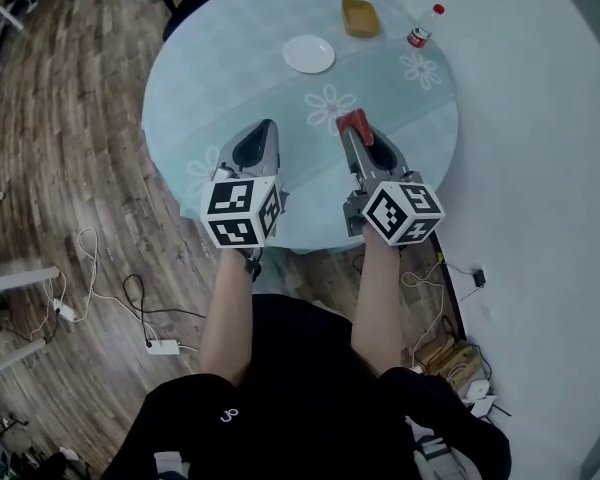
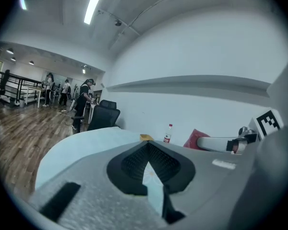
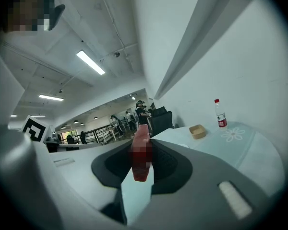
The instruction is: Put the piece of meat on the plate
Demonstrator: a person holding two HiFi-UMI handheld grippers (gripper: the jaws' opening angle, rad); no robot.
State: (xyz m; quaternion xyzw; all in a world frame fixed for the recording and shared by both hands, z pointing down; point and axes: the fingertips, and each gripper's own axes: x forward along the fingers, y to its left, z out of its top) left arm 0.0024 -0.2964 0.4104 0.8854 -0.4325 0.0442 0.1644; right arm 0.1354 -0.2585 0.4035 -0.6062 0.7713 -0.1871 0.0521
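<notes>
The right gripper is pinching the piece of meat; the left gripper is sitting closed and empty. Bare round table is stretching ahead to the plate.

This is a large open-plan workspace, an office or lab hall rather than a home. The floor is wood plank, with cables and a power strip lying loose on it. A round table with a pale flowered cloth stands close to a plain white wall. Strip lights hang from a bare ceiling. A black office chair stands at the table's far side. Beyond it, people stand working near a railing.
</notes>
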